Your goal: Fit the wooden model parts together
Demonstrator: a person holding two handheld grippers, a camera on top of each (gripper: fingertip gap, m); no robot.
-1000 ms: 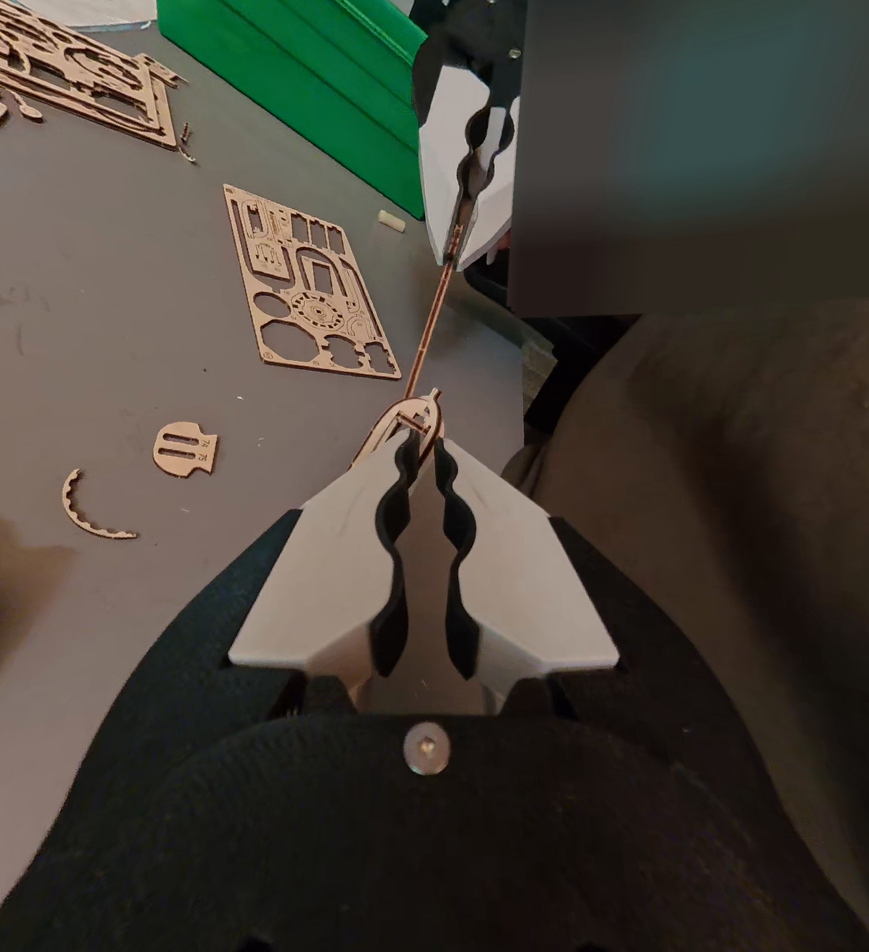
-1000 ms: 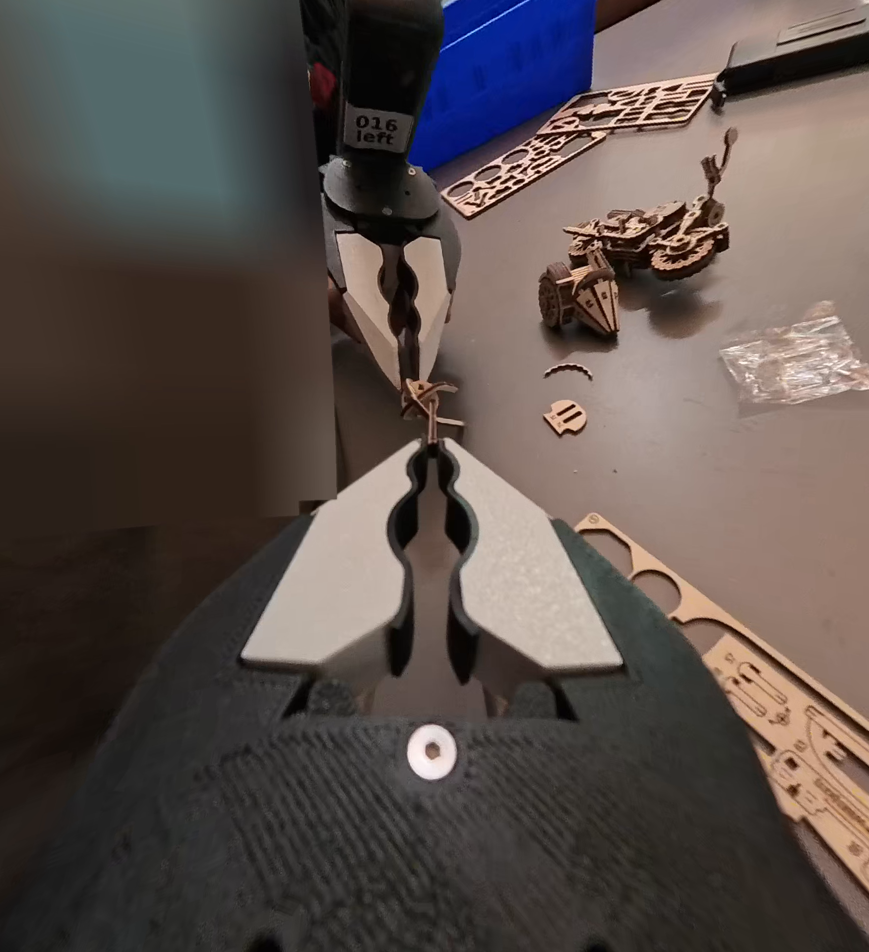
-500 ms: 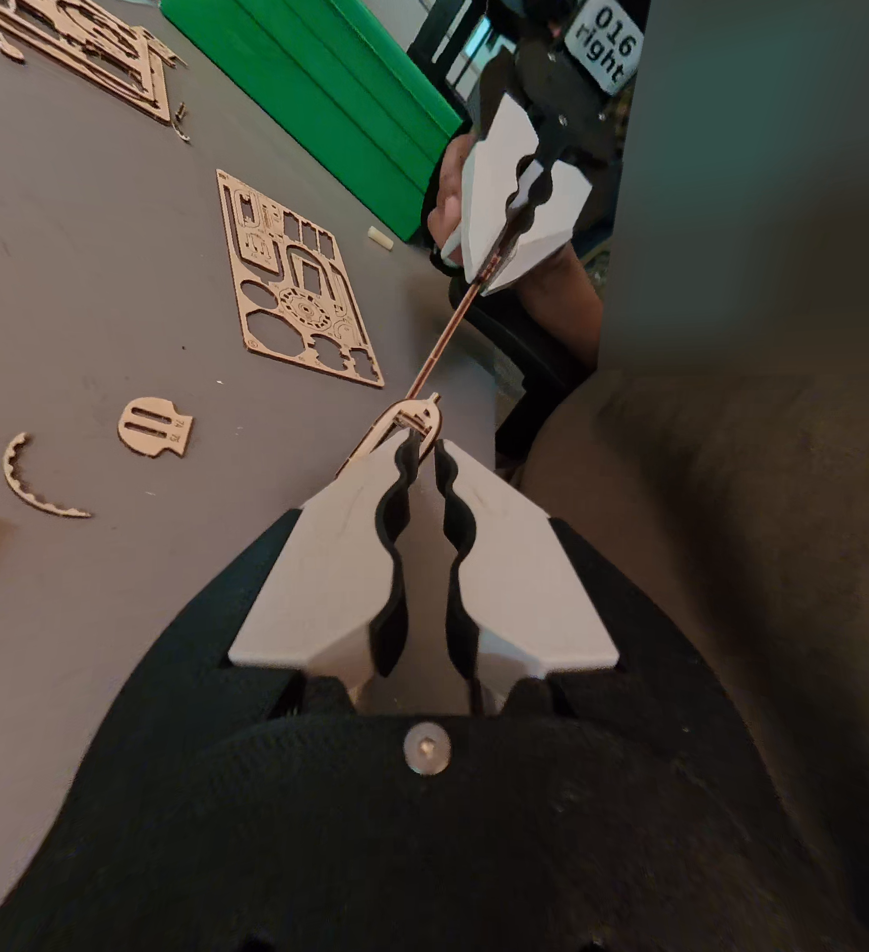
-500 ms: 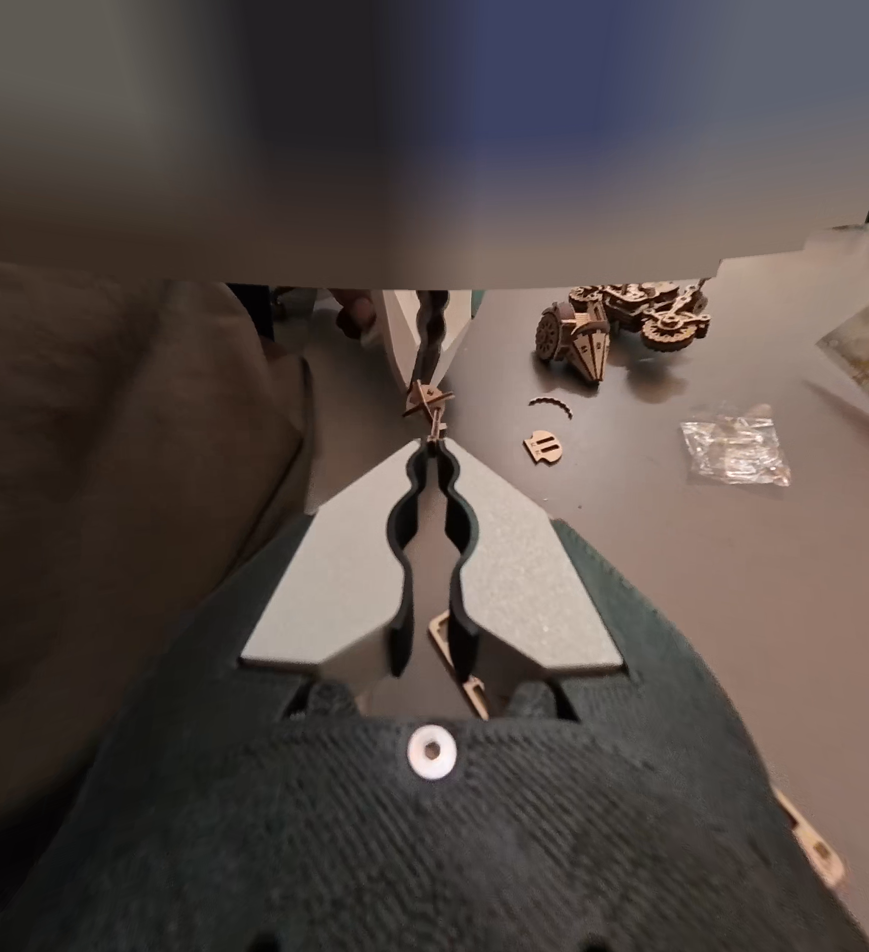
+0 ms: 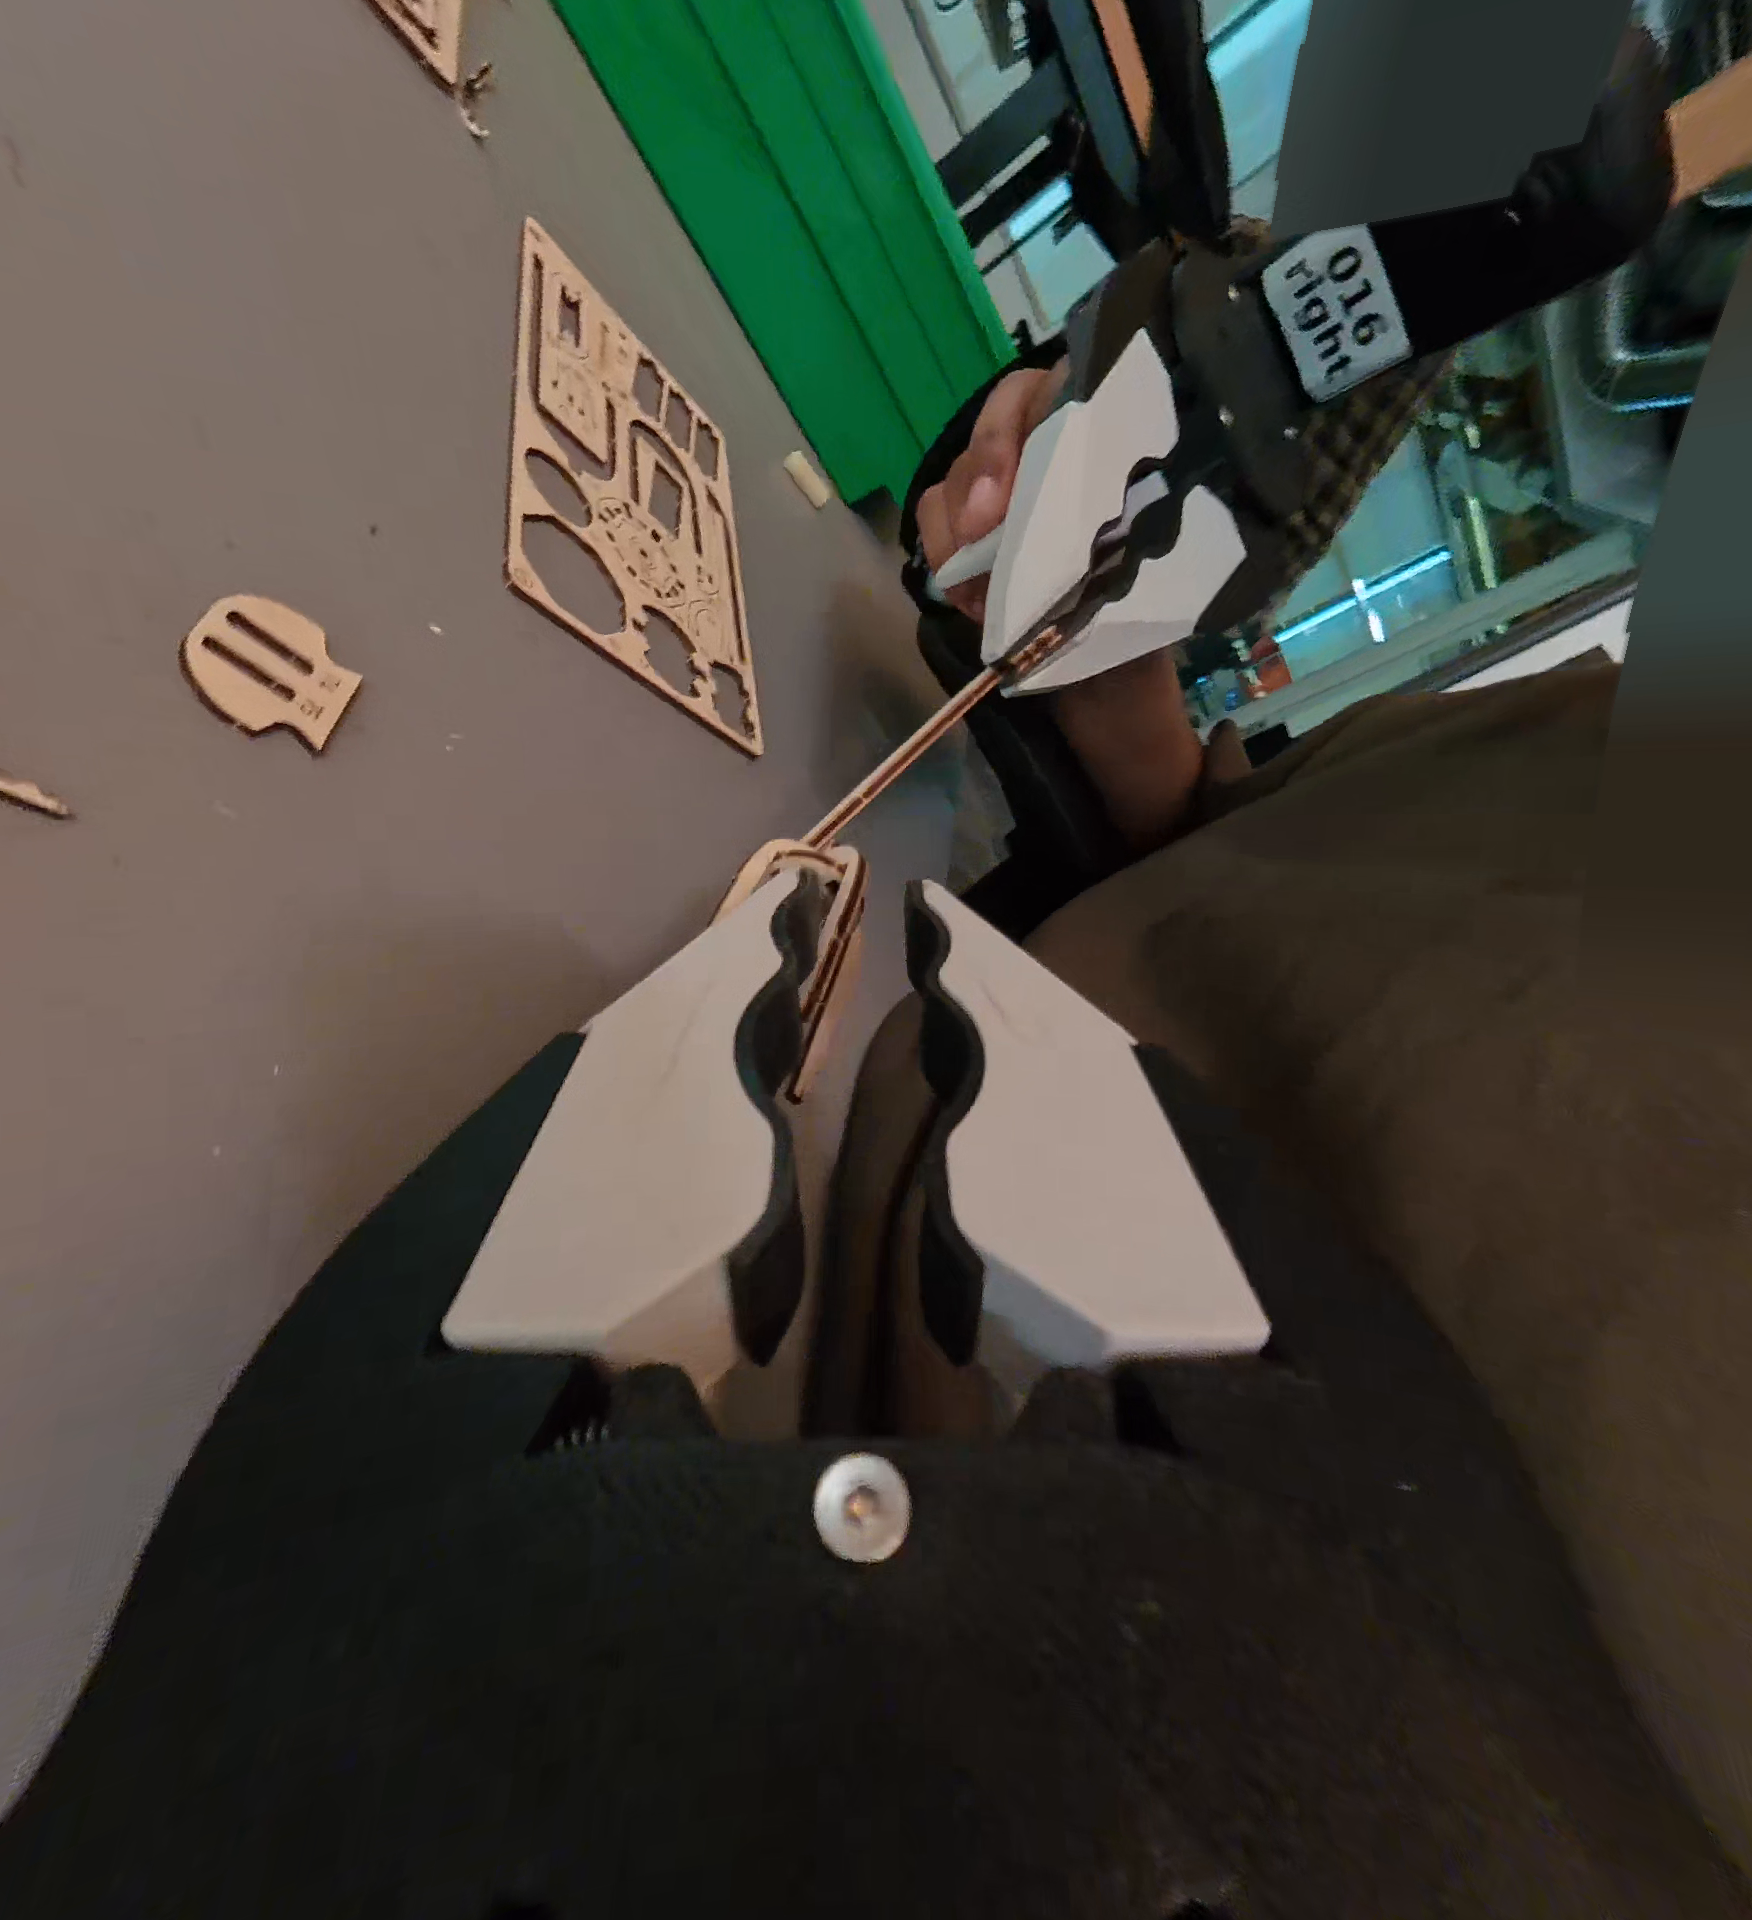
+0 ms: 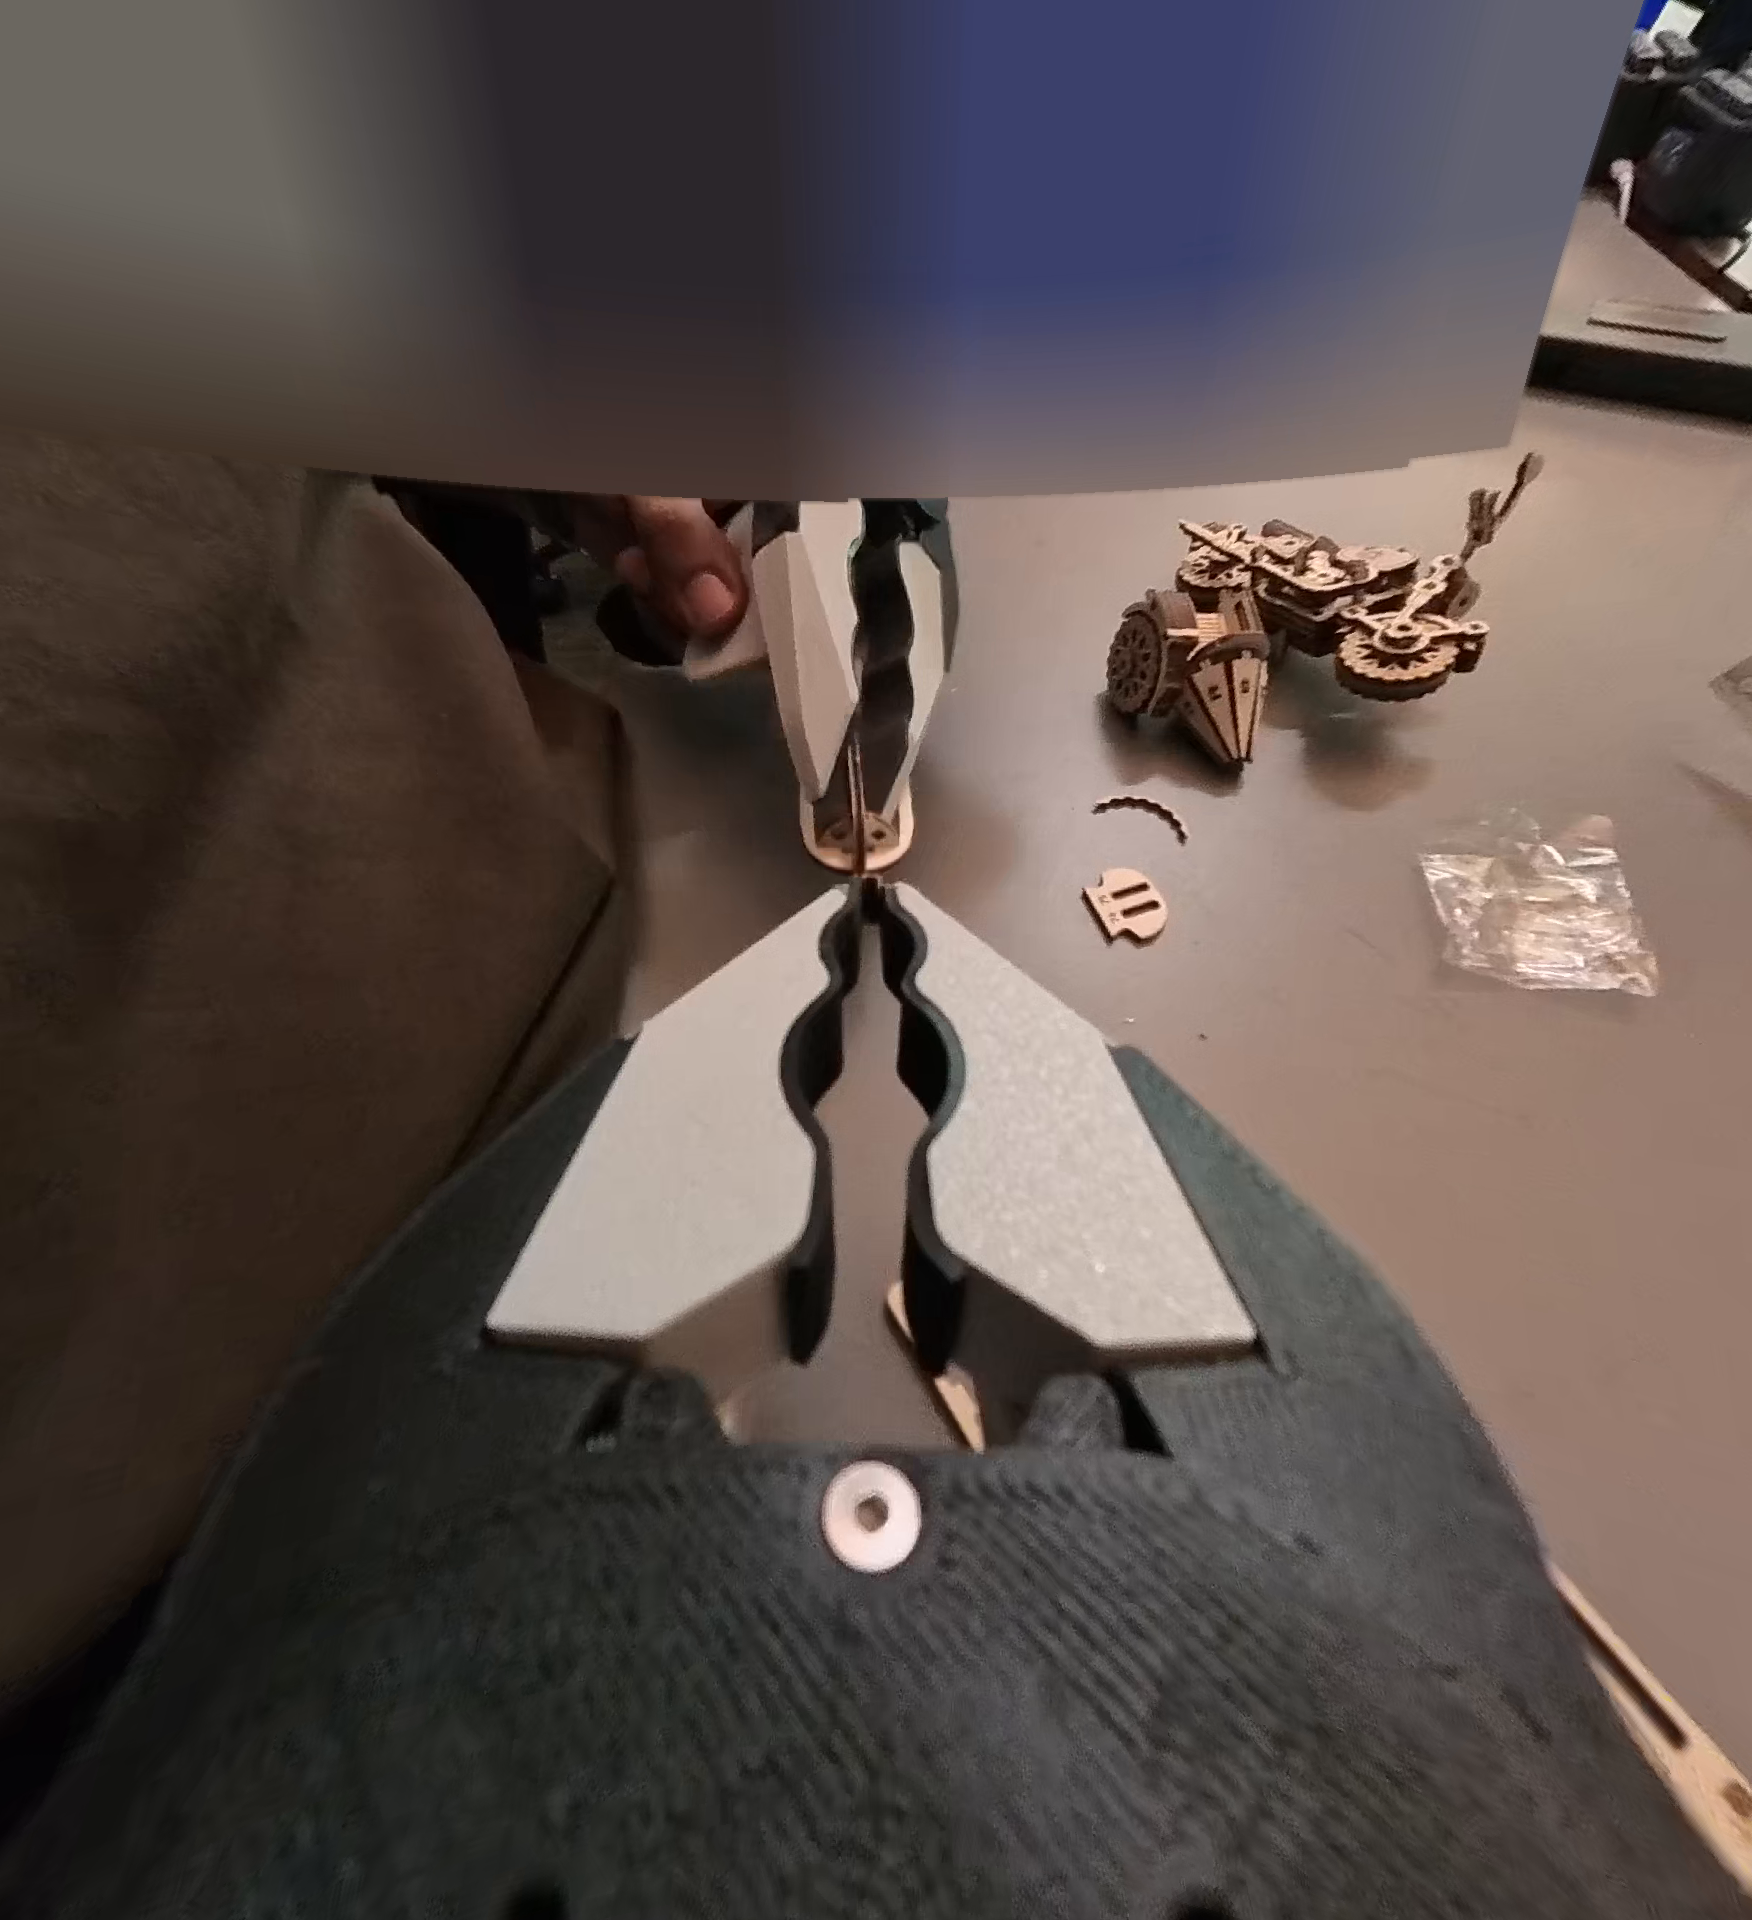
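A long thin wooden strip [image 5: 903,753] runs from my right gripper [image 5: 1028,649] down to a rounded wooden plate [image 5: 836,935] that sits on its end. My right gripper is shut on the strip's far end; in the right wrist view [image 6: 864,894] the strip shows edge-on at its tips. My left gripper [image 5: 861,904] is slightly open: the plate leans against its left pad [image 5: 784,997], with a gap to the right pad. In the right wrist view the left gripper [image 6: 856,805] is just ahead, with the plate [image 6: 887,836] at its tips. All this hangs over the table's near edge.
On the grey table [image 5: 228,987] lie a cut-out wooden sheet [image 5: 623,520], a small slotted piece [image 6: 1126,904], a toothed arc [image 6: 1142,816], a part-built wooden model [image 6: 1298,623] and a clear plastic bag [image 6: 1537,914]. A green box [image 5: 799,208] stands behind. A person's brown garment [image 5: 1371,1143] is close by. The left gripper's tips are roughly 6 centimetres from the right gripper's. The small slotted piece [image 6: 1126,904] sits 9 centimetres or so from the ends of my left fingers.
My left gripper's fingers have spread apart and no longer pinch the plate. Both views have tilted; the right gripper now looks nearer and turned, still gripping the strip.
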